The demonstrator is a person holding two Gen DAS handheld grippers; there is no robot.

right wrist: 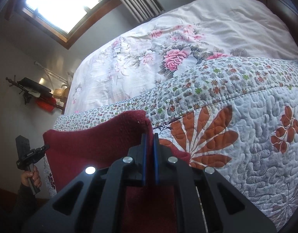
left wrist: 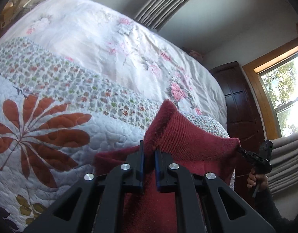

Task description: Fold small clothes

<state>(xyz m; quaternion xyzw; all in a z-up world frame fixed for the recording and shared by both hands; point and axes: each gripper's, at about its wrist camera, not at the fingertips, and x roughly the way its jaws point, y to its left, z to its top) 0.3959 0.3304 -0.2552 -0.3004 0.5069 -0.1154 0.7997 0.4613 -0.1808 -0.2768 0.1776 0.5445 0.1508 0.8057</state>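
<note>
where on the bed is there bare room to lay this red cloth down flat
The quilt is bare ahead of the red cloth, around the orange leaf print and on to the small-flower band. Beyond that band, the rose-print sheet is bare too. It is crowded only at the near edge, where the left gripper and right gripper pinch the cloth.

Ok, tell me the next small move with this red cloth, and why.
Probably carry it forward and lower it flat onto the quilt. Both tools, left and right, pinch the red cloth by its top corners; it hangs stretched at the bed's edge, not yet spread.
</note>
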